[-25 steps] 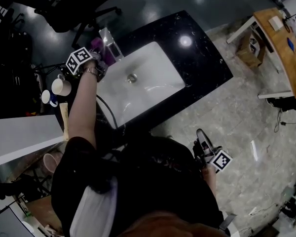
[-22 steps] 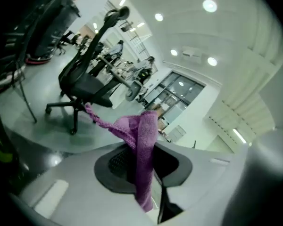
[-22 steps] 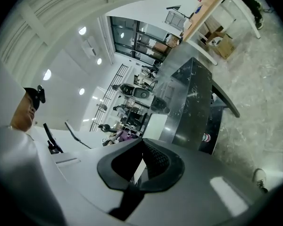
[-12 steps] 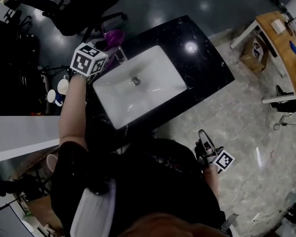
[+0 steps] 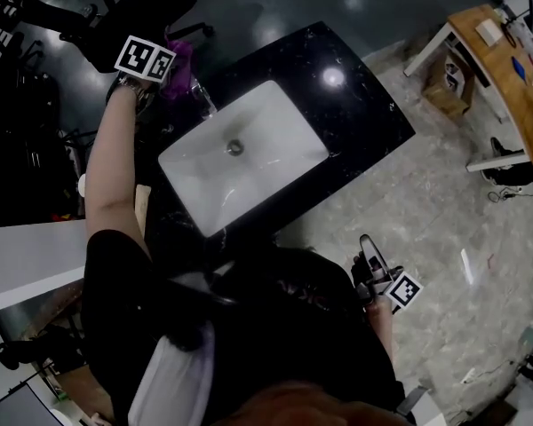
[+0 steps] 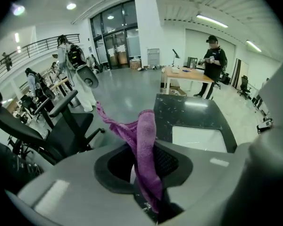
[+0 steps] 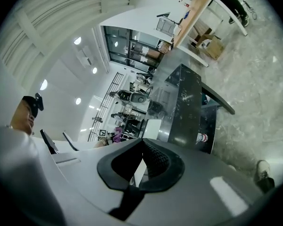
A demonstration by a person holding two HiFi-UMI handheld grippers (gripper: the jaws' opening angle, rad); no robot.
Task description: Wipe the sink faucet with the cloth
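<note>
Clamped on the purple terry cloth (image 6: 145,135), the left gripper (image 6: 148,160) hung just behind the slim chrome sink faucet (image 5: 204,98), the closed, empty right gripper (image 7: 140,165) well apart.

One sink (image 5: 280,138), one faucet (image 5: 202,98), one cloth (image 6: 146,135), one countertop (image 5: 364,118) — and two grippers, left gripper (image 6: 144,147) and right gripper (image 7: 142,147)

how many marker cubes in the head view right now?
2. One cube on the left gripper, past the sink's far-left corner beside the purple cloth; the other cube on the right gripper, lower right, over the tiled floor. None seems hidden.
</note>
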